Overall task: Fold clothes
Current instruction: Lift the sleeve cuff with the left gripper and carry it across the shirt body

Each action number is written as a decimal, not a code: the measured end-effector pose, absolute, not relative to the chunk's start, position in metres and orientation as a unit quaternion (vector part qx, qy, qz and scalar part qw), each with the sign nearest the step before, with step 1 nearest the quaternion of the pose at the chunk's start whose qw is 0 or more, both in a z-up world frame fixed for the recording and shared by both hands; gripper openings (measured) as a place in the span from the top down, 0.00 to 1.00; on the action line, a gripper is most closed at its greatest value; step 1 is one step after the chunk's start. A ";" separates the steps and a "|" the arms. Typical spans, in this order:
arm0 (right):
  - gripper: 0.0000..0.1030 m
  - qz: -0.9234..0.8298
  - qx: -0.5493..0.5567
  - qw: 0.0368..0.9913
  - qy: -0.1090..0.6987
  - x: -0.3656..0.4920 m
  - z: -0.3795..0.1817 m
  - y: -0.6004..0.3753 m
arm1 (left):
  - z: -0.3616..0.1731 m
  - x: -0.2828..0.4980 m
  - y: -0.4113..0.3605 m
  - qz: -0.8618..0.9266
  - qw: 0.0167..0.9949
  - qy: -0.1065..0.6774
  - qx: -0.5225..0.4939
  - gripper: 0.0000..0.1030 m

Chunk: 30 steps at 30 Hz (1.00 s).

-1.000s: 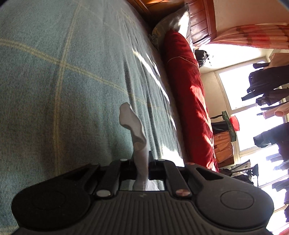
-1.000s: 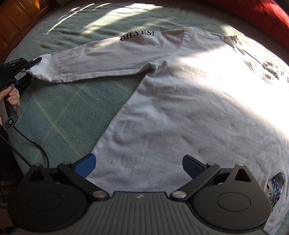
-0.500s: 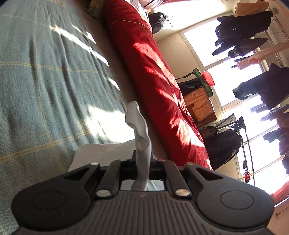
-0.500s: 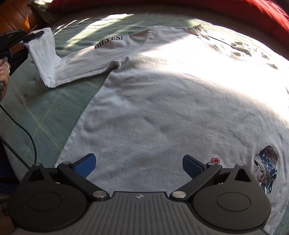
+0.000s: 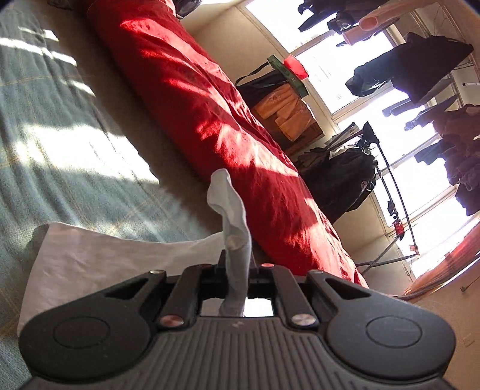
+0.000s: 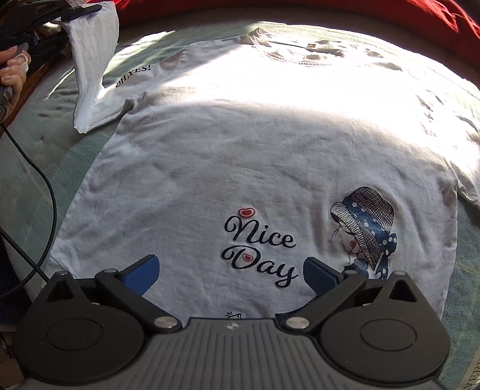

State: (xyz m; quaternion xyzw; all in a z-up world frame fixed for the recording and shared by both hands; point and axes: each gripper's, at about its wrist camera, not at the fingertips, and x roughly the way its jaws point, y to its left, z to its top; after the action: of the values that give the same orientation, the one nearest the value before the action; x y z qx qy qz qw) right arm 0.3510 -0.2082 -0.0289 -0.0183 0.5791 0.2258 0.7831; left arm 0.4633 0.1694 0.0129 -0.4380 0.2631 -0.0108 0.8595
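Note:
A white long-sleeved shirt (image 6: 270, 144) printed "Nice Day" lies flat, front up, on a green checked bedspread (image 6: 33, 180). My left gripper (image 5: 237, 264) is shut on the cuff of the shirt's left sleeve (image 5: 231, 210). It also shows in the right wrist view (image 6: 75, 12) at the top left, holding the sleeve (image 6: 93, 66) lifted above the bed. My right gripper (image 6: 231, 273) is open and empty, low over the shirt's hem, with blue pads (image 6: 141, 273).
A long red bolster (image 5: 210, 114) runs along the far side of the bed. Bags, a tripod and hanging clothes stand by the windows (image 5: 345, 180). A black cable (image 6: 45, 192) hangs at the bed's left edge.
My left gripper has lifted the sleeve cuff off the bed and carried it up and inward. My right gripper has moved right along the hem, bringing the print into view.

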 end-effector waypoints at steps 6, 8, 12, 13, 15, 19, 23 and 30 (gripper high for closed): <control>0.00 0.215 -0.006 0.790 0.574 0.350 -0.031 -0.241 | 0.012 0.480 0.125 -0.033 0.858 0.277 -0.431 0.94; 0.00 0.211 -0.002 0.793 0.572 0.350 -0.032 -0.252 | 0.012 0.486 0.109 -0.042 0.860 0.282 -0.423 0.94; 0.00 0.204 0.002 0.793 0.574 0.348 -0.035 -0.271 | 0.006 0.496 0.078 -0.059 0.860 0.296 -0.411 0.94; 0.00 0.201 0.003 0.793 0.575 0.347 -0.036 -0.275 | 0.004 0.498 0.071 -0.062 0.860 0.299 -0.409 0.94; 0.00 0.196 0.006 0.793 0.577 0.346 -0.038 -0.283 | 0.000 0.503 0.056 -0.071 0.859 0.305 -0.405 0.94; 0.00 0.185 0.011 0.794 0.579 0.345 -0.040 -0.297 | -0.010 0.510 0.031 -0.085 0.860 0.317 -0.391 0.94; 0.00 0.173 0.016 0.796 0.579 0.345 -0.040 -0.306 | -0.026 0.519 0.008 -0.099 0.852 0.337 -0.389 0.94; 0.00 0.161 0.026 0.796 0.583 0.340 -0.044 -0.311 | -0.044 0.530 -0.029 -0.132 0.844 0.373 -0.362 0.94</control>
State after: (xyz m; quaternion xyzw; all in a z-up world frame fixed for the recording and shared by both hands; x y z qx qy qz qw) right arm 0.3395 -0.3111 -0.0436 0.0262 0.5826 0.1613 0.7962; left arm 0.5299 -0.0293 -0.0438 -0.3616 0.3730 -0.1324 0.8441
